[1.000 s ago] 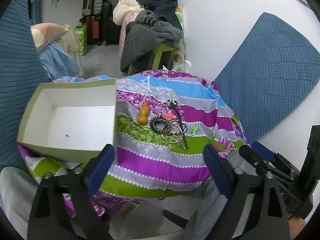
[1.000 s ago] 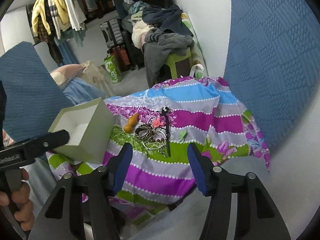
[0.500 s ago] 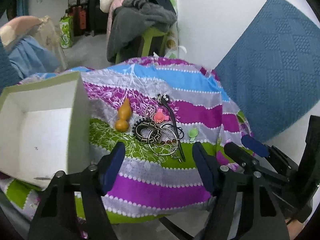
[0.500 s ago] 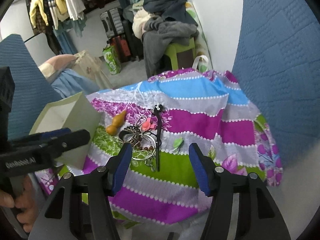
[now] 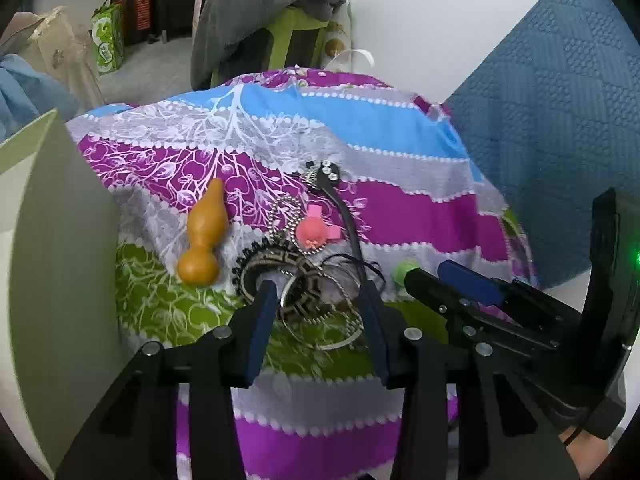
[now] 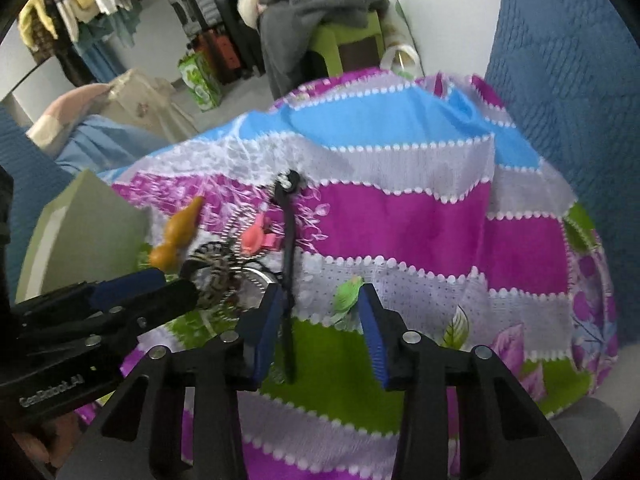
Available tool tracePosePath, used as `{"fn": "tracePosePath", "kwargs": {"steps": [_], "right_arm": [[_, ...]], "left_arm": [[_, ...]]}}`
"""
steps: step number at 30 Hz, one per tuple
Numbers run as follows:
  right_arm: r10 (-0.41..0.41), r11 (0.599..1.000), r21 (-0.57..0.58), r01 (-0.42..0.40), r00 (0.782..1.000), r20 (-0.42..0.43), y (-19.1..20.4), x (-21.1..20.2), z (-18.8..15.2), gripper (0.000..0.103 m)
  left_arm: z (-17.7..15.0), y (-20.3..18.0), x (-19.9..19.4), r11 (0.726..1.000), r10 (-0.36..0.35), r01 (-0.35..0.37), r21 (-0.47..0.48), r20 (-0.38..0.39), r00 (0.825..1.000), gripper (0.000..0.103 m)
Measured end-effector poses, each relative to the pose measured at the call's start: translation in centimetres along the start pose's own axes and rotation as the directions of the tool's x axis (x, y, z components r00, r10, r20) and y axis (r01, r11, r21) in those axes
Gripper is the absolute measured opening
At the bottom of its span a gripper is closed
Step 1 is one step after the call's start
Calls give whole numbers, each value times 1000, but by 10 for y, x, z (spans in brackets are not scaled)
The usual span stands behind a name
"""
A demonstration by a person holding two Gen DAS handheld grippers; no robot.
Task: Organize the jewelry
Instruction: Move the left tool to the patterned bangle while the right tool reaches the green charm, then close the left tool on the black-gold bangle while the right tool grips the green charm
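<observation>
A striped floral cloth [image 5: 400,216] covers the table, and at its left edge stands an open pale-green box [image 5: 60,248], the likely home for the jewelry, which is all still out on the cloth. The jewelry lies in a tangled heap near the middle: a patterned bangle [image 5: 296,276] overlapped by thin silver hoops [image 5: 340,336] and a ball chain [image 5: 286,216], with a long black hair clip [image 5: 344,220] laid across the heap's right side, an orange gourd charm [image 5: 204,240] just left of the pile, a pink clip [image 5: 314,232] beyond the bangle and a small green clip [image 6: 348,294] off to the right. These pieces look light; I judge the bangle and hoops stiff and best pinched across the rim, the chain limp and liable to drag its neighbours along, and the gourd smooth and rounded, so it may slip unless taken at its narrow waist. The left gripper [image 5: 316,304] hangs over the bangle with its jaws moderately apart and nothing between them; the right gripper [image 6: 318,308] is likewise parted and empty, its jaws framing the near end of the hair clip and the green clip. Compared with a second ago, both grippers have come in much closer to the heap, their jaws have narrowed, and the box has slid towards the left edge of the left view.
</observation>
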State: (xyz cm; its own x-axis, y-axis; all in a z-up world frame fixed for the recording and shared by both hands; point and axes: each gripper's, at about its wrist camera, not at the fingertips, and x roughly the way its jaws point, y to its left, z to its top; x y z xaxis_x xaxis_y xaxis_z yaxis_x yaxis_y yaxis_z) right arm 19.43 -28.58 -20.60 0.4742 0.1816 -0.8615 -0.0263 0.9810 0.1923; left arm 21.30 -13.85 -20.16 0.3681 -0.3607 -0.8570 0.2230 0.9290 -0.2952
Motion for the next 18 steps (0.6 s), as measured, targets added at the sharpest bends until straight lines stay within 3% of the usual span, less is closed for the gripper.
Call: {"fn": "tracePosePath", "kwargs": {"steps": [5,10,13,18], "right_arm": [[-40,999,8,40,998,-45,-2,17,3,29],[-66,998,-11,66,994,-84,-1,29,1,20],[-74,997,-29,72,994,-77,2,28,0,16],[-73,997,-24,71,996,-56,5,20,-1,16]], "left_arm": [[-3,3,22,1000,8,-8,9,-53,999,32],[-7,5,28,1000,22,-22,6,-57,998,28],[-7,5,30,999,31,-31,9,-57,998,10],[-5,5,23,1000,11,-11,-7,-38,999,9]]}}
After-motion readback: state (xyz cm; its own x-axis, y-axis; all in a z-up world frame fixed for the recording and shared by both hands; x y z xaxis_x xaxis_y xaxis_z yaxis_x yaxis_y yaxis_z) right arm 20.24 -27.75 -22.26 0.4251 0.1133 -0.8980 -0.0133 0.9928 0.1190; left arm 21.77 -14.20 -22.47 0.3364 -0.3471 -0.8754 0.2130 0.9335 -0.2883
